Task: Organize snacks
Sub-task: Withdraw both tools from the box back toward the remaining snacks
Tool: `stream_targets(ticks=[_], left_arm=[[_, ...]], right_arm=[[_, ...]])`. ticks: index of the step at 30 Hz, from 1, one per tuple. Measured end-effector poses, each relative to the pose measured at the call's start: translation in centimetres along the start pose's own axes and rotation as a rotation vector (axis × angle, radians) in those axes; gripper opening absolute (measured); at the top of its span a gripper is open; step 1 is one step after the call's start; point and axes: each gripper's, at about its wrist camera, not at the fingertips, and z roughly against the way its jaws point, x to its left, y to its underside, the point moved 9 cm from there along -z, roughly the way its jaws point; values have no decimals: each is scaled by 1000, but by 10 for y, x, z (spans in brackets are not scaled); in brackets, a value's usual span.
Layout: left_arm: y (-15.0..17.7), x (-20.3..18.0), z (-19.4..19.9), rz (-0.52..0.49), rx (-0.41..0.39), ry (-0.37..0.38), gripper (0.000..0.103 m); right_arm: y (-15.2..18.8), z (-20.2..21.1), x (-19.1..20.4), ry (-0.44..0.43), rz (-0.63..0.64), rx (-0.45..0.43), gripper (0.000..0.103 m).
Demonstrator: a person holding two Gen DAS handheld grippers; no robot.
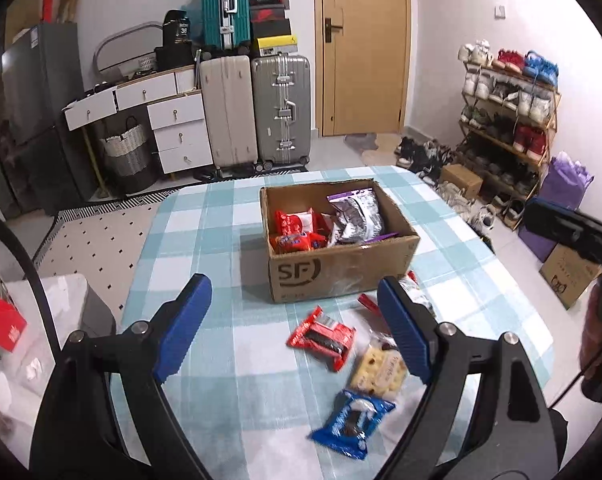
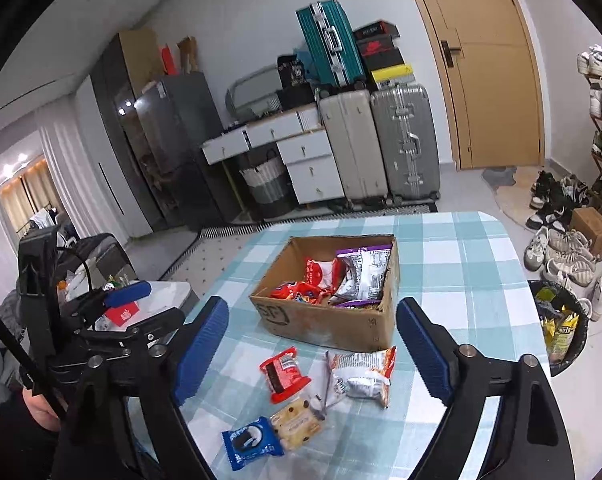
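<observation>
An open cardboard box (image 1: 343, 270) (image 2: 325, 326) stands on the checked table (image 1: 205, 232) (image 2: 461, 264) with red packets and a silver-purple bag (image 1: 357, 212) (image 2: 363, 270) inside. In front of it lie loose snacks: a red cookie packet (image 1: 325, 338) (image 2: 283, 374), a pale biscuit packet (image 1: 379, 372) (image 2: 297, 424), a blue cookie packet (image 1: 351, 418) (image 2: 251, 442) and a silver-orange bag (image 2: 363, 372). My left gripper (image 1: 295, 292) hovers open over the snacks, holding nothing. My right gripper (image 2: 313, 318) is open and holds nothing, above the same pile.
Suitcases (image 1: 257, 108), a white drawer unit (image 1: 177, 128) and a wooden door (image 1: 363, 46) stand beyond the table. A shoe rack (image 1: 509, 120) and shoes fill the right floor. A black bin (image 2: 561, 320) sits right of the table. The left gripper's body (image 2: 101, 320) shows at the right view's left.
</observation>
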Motion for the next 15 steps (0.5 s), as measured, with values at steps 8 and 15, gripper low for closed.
stream_targets(ticks=[8,15], left_arm=[[43,-3,27,42,-63,12,87],[86,-14,9,52,-44,27,102]], right_arm=[[46,12,11,5,47,-46,93],[85,-5,5,-1,30,-15,93]])
